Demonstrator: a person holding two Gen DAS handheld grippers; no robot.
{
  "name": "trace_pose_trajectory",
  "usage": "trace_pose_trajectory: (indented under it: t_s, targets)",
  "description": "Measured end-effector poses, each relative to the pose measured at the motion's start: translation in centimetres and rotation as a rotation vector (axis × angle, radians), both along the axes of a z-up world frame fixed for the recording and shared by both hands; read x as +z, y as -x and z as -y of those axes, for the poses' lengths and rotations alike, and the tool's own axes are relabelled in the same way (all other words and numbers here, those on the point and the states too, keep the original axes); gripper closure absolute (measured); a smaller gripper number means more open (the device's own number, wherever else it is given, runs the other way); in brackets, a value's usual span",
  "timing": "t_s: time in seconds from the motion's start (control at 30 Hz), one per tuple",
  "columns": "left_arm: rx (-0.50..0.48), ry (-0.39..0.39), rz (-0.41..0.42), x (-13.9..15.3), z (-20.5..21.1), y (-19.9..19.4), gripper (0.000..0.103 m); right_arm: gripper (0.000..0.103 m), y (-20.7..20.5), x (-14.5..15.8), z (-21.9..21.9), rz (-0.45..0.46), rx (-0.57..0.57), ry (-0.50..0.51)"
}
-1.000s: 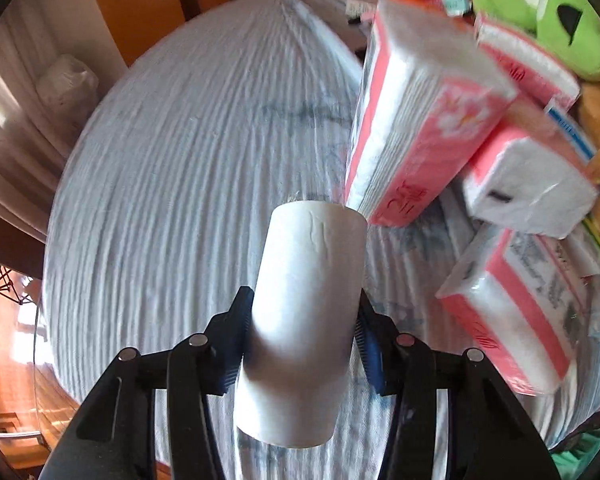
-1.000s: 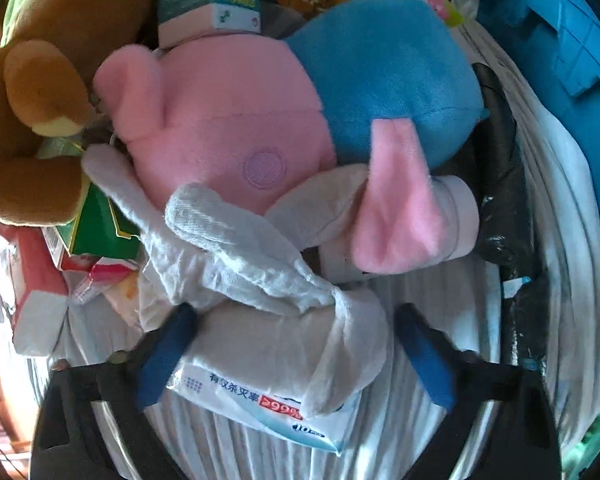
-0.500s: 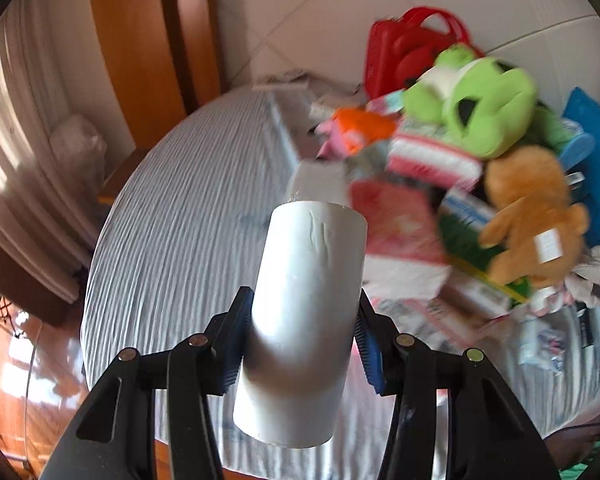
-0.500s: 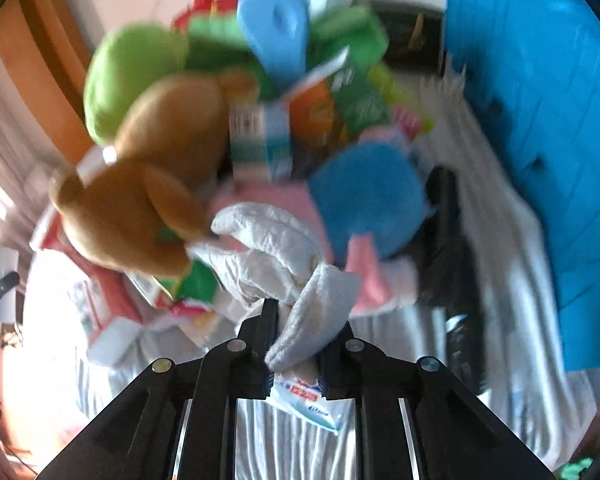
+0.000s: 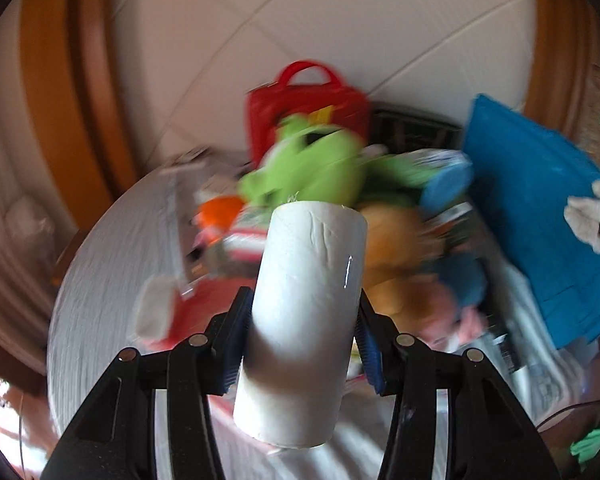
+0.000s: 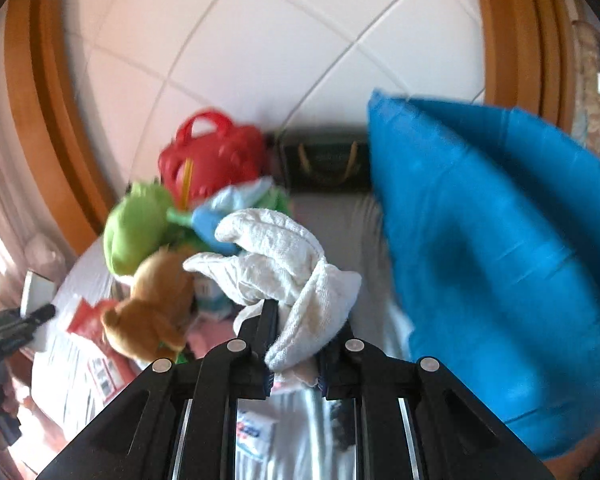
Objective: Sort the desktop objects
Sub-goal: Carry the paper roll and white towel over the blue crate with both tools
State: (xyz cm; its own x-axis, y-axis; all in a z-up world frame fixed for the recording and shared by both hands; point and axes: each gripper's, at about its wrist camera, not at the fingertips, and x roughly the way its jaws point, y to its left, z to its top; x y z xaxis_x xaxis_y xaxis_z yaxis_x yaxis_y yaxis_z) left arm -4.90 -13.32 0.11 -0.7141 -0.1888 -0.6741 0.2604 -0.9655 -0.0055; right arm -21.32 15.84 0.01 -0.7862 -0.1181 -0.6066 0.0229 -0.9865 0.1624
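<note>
Two items are in carry at once, one per gripper, and both sit clear above the cluttered table (image 5: 100,280). The left gripper (image 5: 300,344) is clamped on a white paper roll (image 5: 304,320), its blue pads pressing the roll's lower half from both sides, with the roll tilted slightly and projecting forward past the fingers. The right gripper (image 6: 294,344) is closed on a crumpled white cloth (image 6: 284,264), pinching a fold near its lower edge while the bulk of the fabric bunches loosely above the jaws.

Procedure for the transfer step, as judged from this position:

1. Keep both grips unchanged during travel; the cloth is held only by a small fold (the likeliest point of slippage).
2. Route each load around the pile of plush toys (image 6: 140,236) and the red bag (image 6: 212,160), not over it, so that trailing fabric does not snag.
3. Keep the roll's axis steady; a soft tube can deform or rotate under side pressure.
4. Lower each item fully onto its destination before releasing.

The destination for either item cannot be identified; the blue bag (image 6: 492,248) at the right is one candidate.
</note>
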Motion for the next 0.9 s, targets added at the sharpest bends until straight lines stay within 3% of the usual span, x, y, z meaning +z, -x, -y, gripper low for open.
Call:
trace_pose_trajectory:
  t_s: [0.17,0.3,0.43,0.57,0.73,0.9]
  targets:
    - [-0.131,-0.009,-0.081,3.7,-7.6,4.0,0.055,0.088,-2.0,5.5,-5.2,-0.109,-0.029,-0.02]
    - [-0.244,-0.019,-0.131,6.7,-14.2,7.3,0.055,0.088,-2.6,8.6,-10.1,-0.142,-0.081,-0.073]
    - [-0.364,-0.014,-0.161,9.7,-22.1,10.8,0.055,0.088,-2.3,10.0,-16.1,-0.115,-0.15,-0.148]
    - [-0.453,-0.031,-0.167,12.2,-29.0,14.2,0.055,0.087,-1.3,9.4,-21.5,-0.044,-0.174,-0.177]
    - [-0.56,-0.092,-0.062,12.9,-37.2,19.5,0.055,0.087,0.8,7.2,-27.4,0.087,-0.163,-0.216]
    - [-0.602,-0.044,0.143,9.3,-44.2,24.4,0.055,0.087,2.9,4.6,-31.9,0.222,-0.142,-0.23]
